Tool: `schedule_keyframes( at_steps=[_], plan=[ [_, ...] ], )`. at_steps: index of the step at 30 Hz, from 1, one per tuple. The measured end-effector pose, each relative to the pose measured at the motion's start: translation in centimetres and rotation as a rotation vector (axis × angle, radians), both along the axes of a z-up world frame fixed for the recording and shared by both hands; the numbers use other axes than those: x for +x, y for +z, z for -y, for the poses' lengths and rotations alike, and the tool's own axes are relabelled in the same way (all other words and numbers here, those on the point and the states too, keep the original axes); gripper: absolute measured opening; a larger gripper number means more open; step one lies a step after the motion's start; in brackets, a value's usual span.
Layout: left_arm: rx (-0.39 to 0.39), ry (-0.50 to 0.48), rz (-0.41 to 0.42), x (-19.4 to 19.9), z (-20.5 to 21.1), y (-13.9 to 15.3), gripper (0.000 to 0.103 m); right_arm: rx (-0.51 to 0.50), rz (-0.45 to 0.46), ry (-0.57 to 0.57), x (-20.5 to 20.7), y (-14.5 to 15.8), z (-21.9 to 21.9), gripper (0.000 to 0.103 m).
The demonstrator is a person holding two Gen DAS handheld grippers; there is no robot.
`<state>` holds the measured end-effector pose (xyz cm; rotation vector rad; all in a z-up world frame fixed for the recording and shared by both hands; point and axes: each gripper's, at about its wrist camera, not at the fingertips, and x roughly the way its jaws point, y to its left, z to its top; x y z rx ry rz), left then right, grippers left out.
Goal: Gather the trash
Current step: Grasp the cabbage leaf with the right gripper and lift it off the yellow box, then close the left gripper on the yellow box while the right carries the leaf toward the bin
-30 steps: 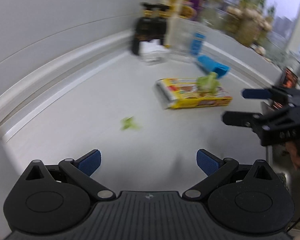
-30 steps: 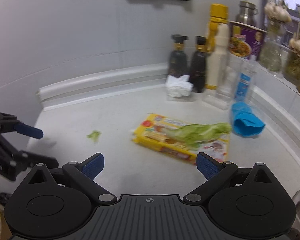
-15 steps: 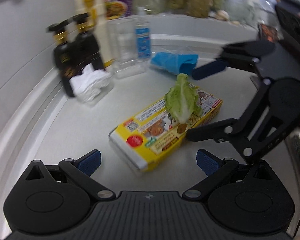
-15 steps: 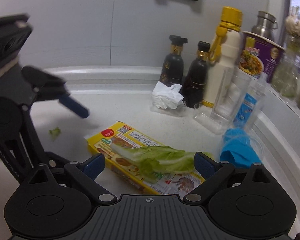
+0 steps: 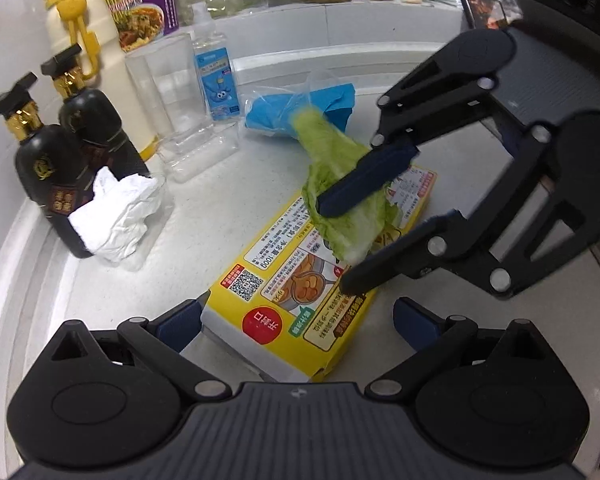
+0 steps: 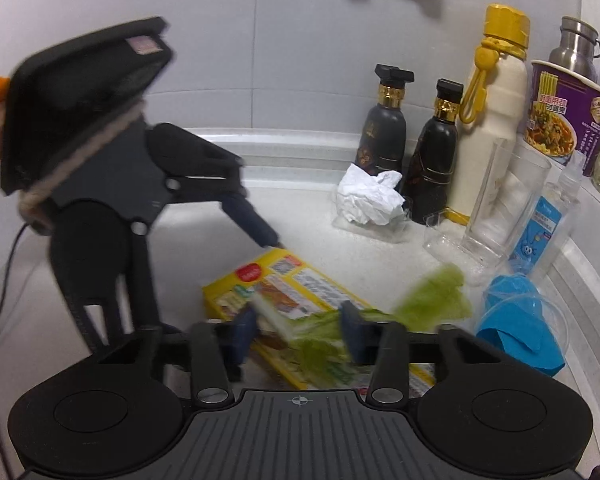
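Right wrist view: right gripper [image 6: 300, 326] low over yellow box [image 6: 284, 292], jaws closing around lettuce leaf [image 6: 432, 296], leaf stem between the blue pads, not yet clearly pinched. Leaf draped across box top, leafy end reaching toward blue wrapper [image 6: 516, 340] beside it on the surface [image 6: 320, 236].

Left wrist view: left gripper [image 5: 296, 320] with jaws wide, straddling near end of box, nothing held. Crumpled tissue [image 5: 116, 216] against dark bottles [image 5: 56, 168], well apart from both grippers.

Risks, as a judgement: soft leaf liable to tear or slip out if pinched only at the thin edge; jaws possibly catching the box lid along with the leaf and dragging the box. Both grippers crowded over the same box, so a collision likely with any careless lift. Glasses [image 5: 168, 92] and small clear bottle [image 5: 214, 76] near enough to be knocked by a wide swing.
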<state>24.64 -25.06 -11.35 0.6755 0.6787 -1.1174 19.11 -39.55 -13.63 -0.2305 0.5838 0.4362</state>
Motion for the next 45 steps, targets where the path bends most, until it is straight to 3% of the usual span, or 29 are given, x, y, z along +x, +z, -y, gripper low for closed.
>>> schedule_keyframes(
  at_steps=[1,6,9,16,25,33,45],
  plan=[
    [0.002,-0.005,-0.019,0.4,0.1,0.0,0.102,-0.013,0.004,0.002,0.0,0.0,-0.1,0.034],
    [0.029,-0.036,-0.058,1.6,0.9,0.1,0.102,-0.015,0.010,0.001,0.1,0.4,-0.3,0.008],
    [0.054,-0.059,-0.060,2.2,1.4,0.2,0.102,-0.004,0.019,-0.025,0.0,0.8,0.0,0.005],
    [0.101,-0.136,0.004,2.2,2.7,0.9,0.102,0.141,-0.013,-0.099,0.3,1.9,2.4,0.004],
    [0.133,-0.182,0.047,1.8,4.2,0.9,0.094,0.124,-0.032,-0.139,0.3,1.7,2.9,0.004],
    [0.105,-0.068,0.025,0.2,3.1,1.1,0.078,0.144,-0.008,-0.202,-0.4,2.5,2.8,0.004],
    [0.061,0.177,-0.043,-3.2,-2.3,2.2,0.075,0.211,0.005,-0.250,-2.7,4.7,2.1,0.004]
  ],
)
